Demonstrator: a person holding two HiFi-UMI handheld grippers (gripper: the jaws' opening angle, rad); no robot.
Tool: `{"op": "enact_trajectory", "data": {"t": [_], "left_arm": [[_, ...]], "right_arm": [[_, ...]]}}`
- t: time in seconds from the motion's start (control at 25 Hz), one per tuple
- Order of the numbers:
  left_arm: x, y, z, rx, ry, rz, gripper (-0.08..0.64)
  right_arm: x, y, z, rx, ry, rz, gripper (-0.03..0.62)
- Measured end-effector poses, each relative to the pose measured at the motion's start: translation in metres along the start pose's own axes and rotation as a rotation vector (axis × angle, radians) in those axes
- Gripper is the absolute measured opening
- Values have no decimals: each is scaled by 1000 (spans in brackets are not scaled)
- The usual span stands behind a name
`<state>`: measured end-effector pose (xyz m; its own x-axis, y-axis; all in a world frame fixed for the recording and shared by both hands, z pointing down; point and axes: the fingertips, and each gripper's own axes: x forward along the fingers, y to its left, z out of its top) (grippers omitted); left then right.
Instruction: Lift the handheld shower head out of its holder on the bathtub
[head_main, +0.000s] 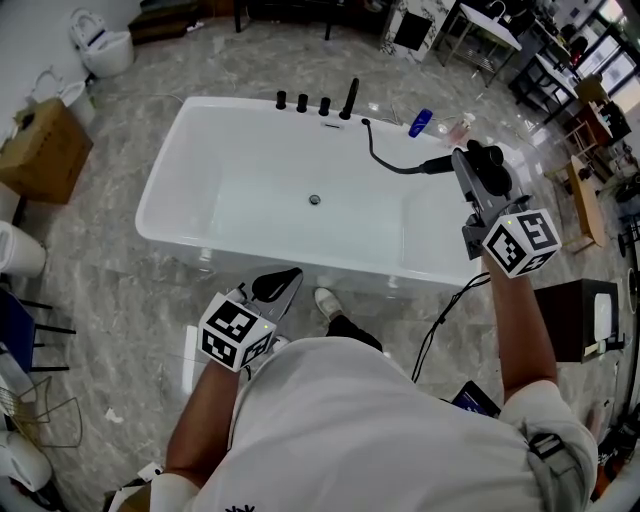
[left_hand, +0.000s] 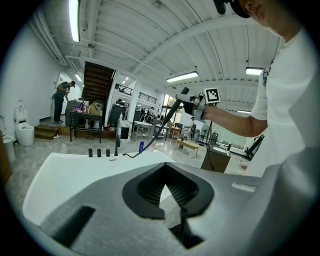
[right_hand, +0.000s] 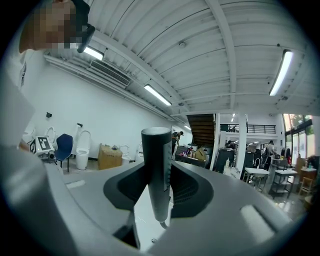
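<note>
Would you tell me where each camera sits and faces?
Head view: on the head, steeply down at the bathtub; both arms show.
Left gripper view: rides the left gripper, faces across the bathtub; torso shows.
Right gripper view: rides the right gripper, faces the staircase; jaws clamp the shower head.
Shared: the first two see the bathtub.

The right gripper clamps the dark shower head upright between its jaws; a box stands against the far wall.

Bathroom-fittings showroom: a freestanding bathtub among loose toilets.
</note>
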<state>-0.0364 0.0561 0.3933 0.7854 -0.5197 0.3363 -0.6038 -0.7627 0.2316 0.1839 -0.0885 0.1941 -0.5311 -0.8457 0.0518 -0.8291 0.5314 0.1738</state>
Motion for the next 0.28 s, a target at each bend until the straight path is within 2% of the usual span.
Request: {"op": "enact_trajectory", "data": {"t": [0.28], "left_arm": [[-2,7,2,-6,0,5,6]], "right_arm": [[4,-6,8,-1,-3,-2,141]]}}
